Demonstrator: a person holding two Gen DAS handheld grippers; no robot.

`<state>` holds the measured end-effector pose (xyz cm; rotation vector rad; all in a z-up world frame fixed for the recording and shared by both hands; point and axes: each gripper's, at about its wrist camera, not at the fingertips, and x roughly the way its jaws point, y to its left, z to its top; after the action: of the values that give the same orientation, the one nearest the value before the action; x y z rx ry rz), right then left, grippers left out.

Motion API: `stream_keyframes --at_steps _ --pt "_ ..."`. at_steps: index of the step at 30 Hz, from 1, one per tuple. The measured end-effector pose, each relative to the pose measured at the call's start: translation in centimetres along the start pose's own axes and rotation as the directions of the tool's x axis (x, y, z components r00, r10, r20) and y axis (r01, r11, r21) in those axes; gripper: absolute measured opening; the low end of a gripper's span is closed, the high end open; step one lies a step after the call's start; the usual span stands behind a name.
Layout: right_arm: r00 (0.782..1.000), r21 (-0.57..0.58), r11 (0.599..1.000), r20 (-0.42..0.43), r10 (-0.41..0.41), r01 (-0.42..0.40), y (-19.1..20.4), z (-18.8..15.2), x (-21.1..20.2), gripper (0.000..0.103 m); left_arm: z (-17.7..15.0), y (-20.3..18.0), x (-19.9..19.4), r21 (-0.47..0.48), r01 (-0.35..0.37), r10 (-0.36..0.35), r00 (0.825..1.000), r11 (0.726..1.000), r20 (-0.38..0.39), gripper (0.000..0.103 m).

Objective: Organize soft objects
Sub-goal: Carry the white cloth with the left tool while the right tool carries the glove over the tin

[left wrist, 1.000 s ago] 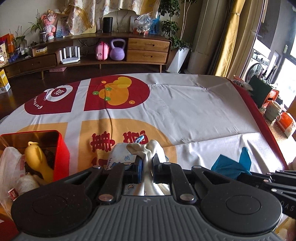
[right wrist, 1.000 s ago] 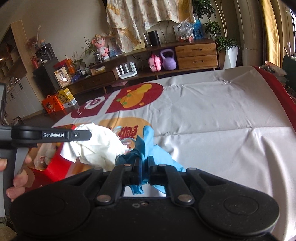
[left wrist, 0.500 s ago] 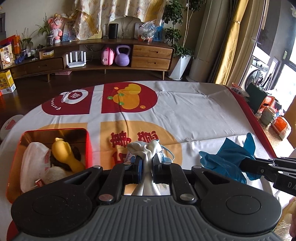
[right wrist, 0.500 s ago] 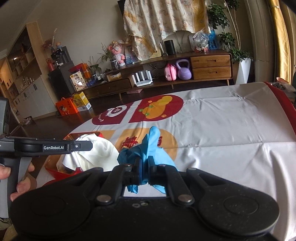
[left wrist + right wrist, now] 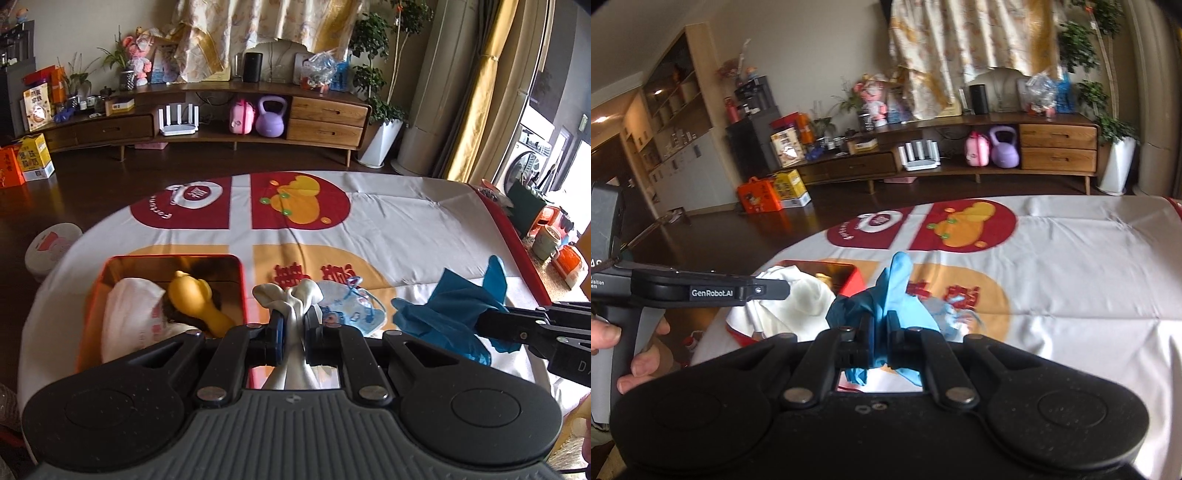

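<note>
Bunching limply, white cloth (image 5: 295, 295) and blue glove (image 5: 894, 295) dangle crumpled.

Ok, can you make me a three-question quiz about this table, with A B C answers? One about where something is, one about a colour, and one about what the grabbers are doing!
1. Where is the yellow toy?
A. in the red tin
B. on the floor
C. on the shelf

2. What colour is the glove in the right gripper?
A. pink
B. blue
C. black

3. What is the left gripper doing?
A. open, holding nothing
B. lying on the table
C. shut on a white cloth

Answers:
1 A, it lies inside the red tin.
2 B, blue rubber shows between the fingers.
3 C, the white cloth is pinched between its fingers.
</note>
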<state>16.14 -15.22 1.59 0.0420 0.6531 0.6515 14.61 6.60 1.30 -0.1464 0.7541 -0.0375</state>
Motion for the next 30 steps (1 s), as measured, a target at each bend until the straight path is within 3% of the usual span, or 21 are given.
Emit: stream_keyframes --at_steps 20,30 --pt "0.997 -0.097 0.993 -0.058 0.056 -0.062 7.4 2.9 7.7 0.005 1.6 8.6 -2.1 -0.046 -0.123 0.124 0.992 0.991 0.028 0.01" --pt "0.994 -0.132 0.99 -0.1 0.03 -0.043 9.3 3.5 12.8 0.006 2.9 12.4 0.6 -0.045 -0.204 0.204 0.979 0.978 -0.006 0.01"
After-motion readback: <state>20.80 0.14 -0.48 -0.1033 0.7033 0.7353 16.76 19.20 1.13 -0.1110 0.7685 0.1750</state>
